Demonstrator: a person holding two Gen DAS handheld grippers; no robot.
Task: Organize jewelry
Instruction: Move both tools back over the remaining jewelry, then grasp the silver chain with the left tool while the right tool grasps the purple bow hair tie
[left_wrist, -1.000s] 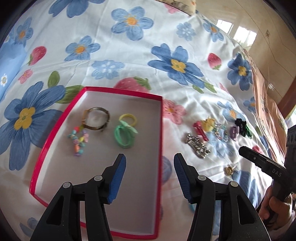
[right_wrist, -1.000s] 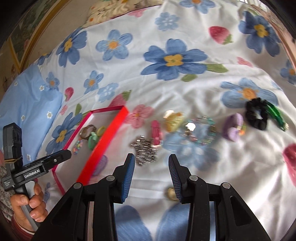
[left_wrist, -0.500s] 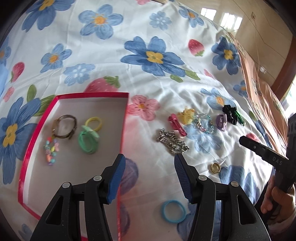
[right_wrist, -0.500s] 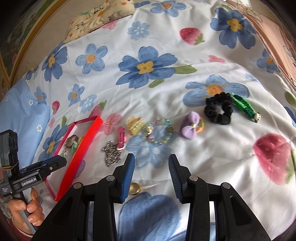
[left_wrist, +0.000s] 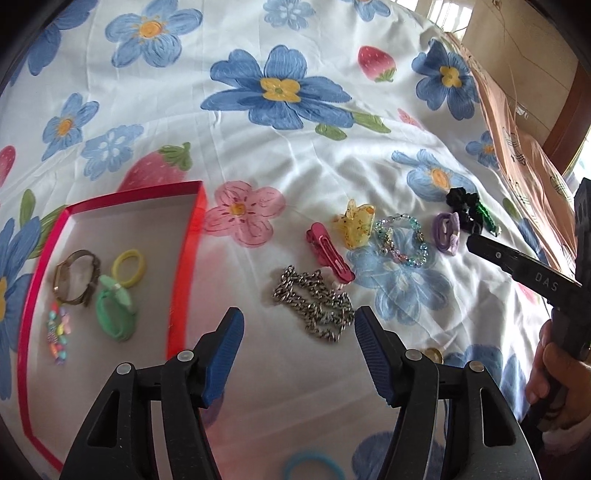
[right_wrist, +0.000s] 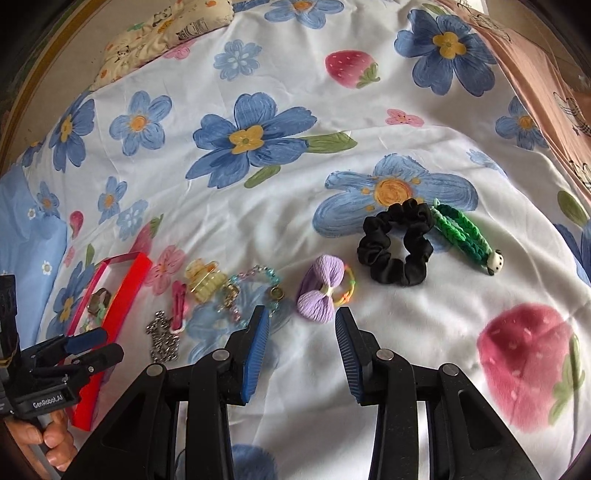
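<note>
My left gripper (left_wrist: 299, 321) hangs over the bedsheet with its jaws opening and nothing between them; a silver chain (left_wrist: 314, 310) lies just past its tips. To its left sits the red box (left_wrist: 192, 229), which holds a watch (left_wrist: 75, 277), a yellow hair tie (left_wrist: 129, 267), a green hair tie (left_wrist: 114, 314) and a beaded charm (left_wrist: 57, 336). My right gripper (right_wrist: 303, 317) stands open and empty, with a purple bow tie (right_wrist: 319, 295) just beyond its tips. A red clip (left_wrist: 328, 251), a yellow claw clip (left_wrist: 354, 225) and a beaded bracelet (left_wrist: 402, 240) lie between chain and bow.
A black scrunchie (right_wrist: 399, 243) and a green braided band (right_wrist: 465, 236) lie right of the bow. A gold ring (left_wrist: 432, 354) and a blue hair tie (left_wrist: 314, 465) lie near my left gripper. A pink cloth (right_wrist: 535, 55) covers the far right, a pillow (right_wrist: 166, 33) the back.
My left gripper has moved right from over the red box to the silver chain, and its jaws stand wider. My right gripper has moved right, from the chain to the purple bow.
</note>
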